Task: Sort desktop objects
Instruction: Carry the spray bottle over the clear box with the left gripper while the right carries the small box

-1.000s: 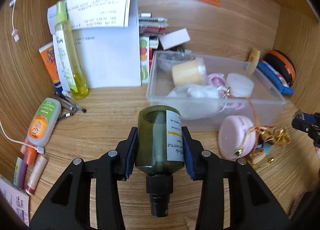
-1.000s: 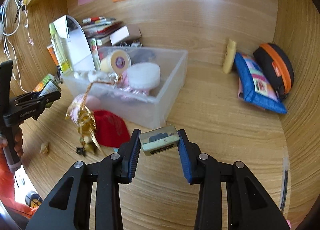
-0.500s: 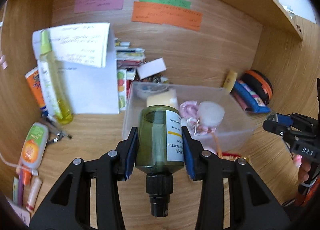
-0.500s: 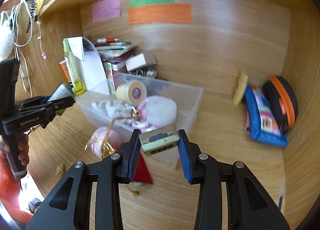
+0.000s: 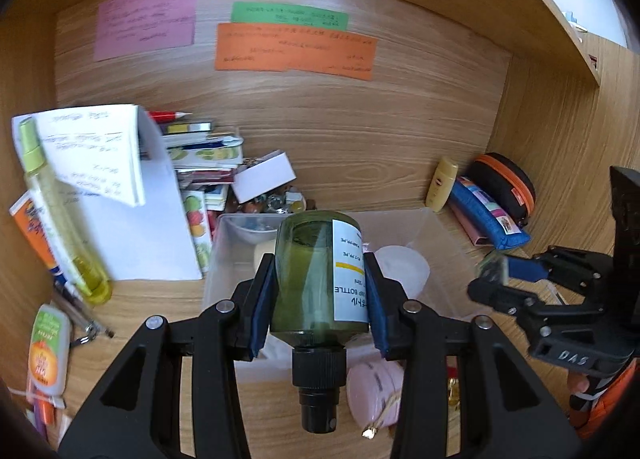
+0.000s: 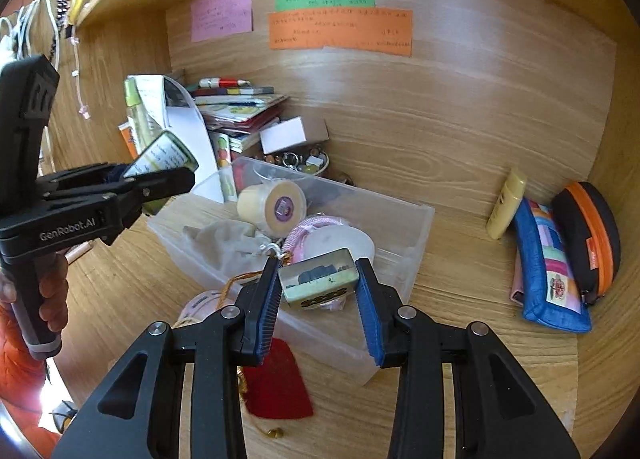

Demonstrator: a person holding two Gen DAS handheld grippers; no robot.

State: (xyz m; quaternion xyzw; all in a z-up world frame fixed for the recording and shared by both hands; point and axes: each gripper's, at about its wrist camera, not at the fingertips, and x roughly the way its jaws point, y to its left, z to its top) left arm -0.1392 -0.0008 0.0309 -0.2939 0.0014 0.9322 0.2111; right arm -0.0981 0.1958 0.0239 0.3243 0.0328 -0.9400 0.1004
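My left gripper [image 5: 320, 299] is shut on a dark green bottle [image 5: 316, 279] with a white label, cap toward the camera, held above the near left end of the clear plastic bin [image 5: 224, 243]. It also shows in the right wrist view [image 6: 160, 167]. My right gripper [image 6: 318, 287] is shut on a small rectangular tin [image 6: 318, 279] with a printed lid, held above the near side of the bin [image 6: 416, 243]. The bin holds a tape roll [image 6: 272, 205], white cloth [image 6: 224, 239] and a white round lid [image 6: 344, 239].
A pink round case [image 5: 376, 391] with gold cord and a red pouch [image 6: 276, 383] lie in front of the bin. Left: yellow spray bottle [image 5: 60, 219], folded papers [image 5: 120, 195], tubes. Back: stacked books [image 6: 240, 107]. Right: cream bottle [image 6: 506, 203], blue pouch [image 6: 548, 267], black-orange case [image 6: 588, 235].
Both grippers have risen and moved toward the bin, each still holding its object. The bottle and the tin now hang over the bin's near side.
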